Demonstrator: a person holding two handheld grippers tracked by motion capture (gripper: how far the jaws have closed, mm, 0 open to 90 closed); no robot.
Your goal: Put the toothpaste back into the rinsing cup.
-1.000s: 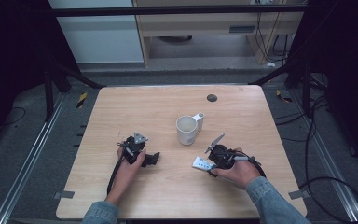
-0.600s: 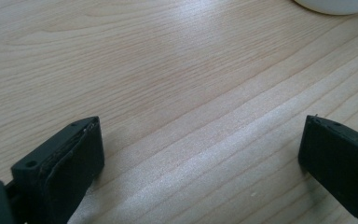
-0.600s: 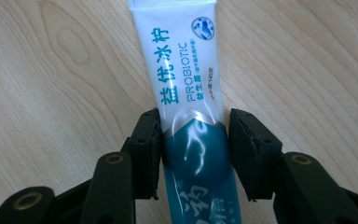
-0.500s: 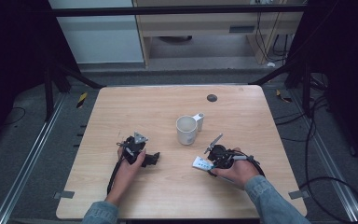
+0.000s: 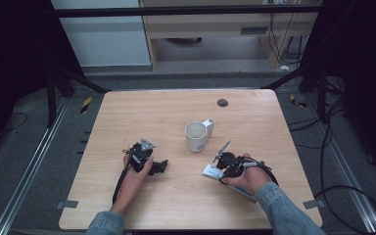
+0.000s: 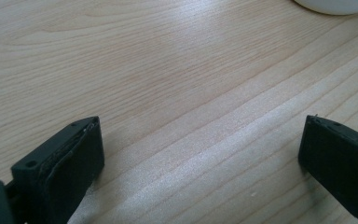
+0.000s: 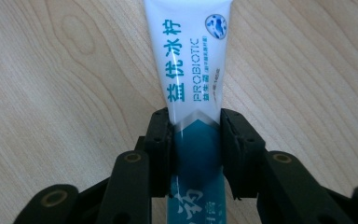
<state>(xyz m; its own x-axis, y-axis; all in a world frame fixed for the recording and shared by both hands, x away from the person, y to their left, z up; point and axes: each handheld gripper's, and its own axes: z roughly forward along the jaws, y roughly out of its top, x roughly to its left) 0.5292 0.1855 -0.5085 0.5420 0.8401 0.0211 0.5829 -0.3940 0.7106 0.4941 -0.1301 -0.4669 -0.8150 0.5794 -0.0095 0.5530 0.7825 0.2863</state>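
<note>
A white and teal toothpaste tube (image 7: 191, 60) lies flat on the wooden table (image 5: 142, 112), with its white end pointing away from my right gripper (image 7: 195, 126). The jaws of that gripper have just been closing, and both pads now press on the tube's sides. In the high view the tube (image 5: 210, 171) sticks out to the left of the right gripper (image 5: 223, 171), at the table's front right. My left gripper (image 5: 159, 166) rests at the front left. Its jaws (image 6: 200, 135) stand wide open over bare wood with nothing between them.
A white mug (image 5: 196, 136) stands upright near the table's middle, between and beyond the two hands; its base edge (image 6: 335, 4) shows at the top right of the left gripper view. A small dark round spot (image 5: 222, 103) sits farther back. Cables trail off the table's right side.
</note>
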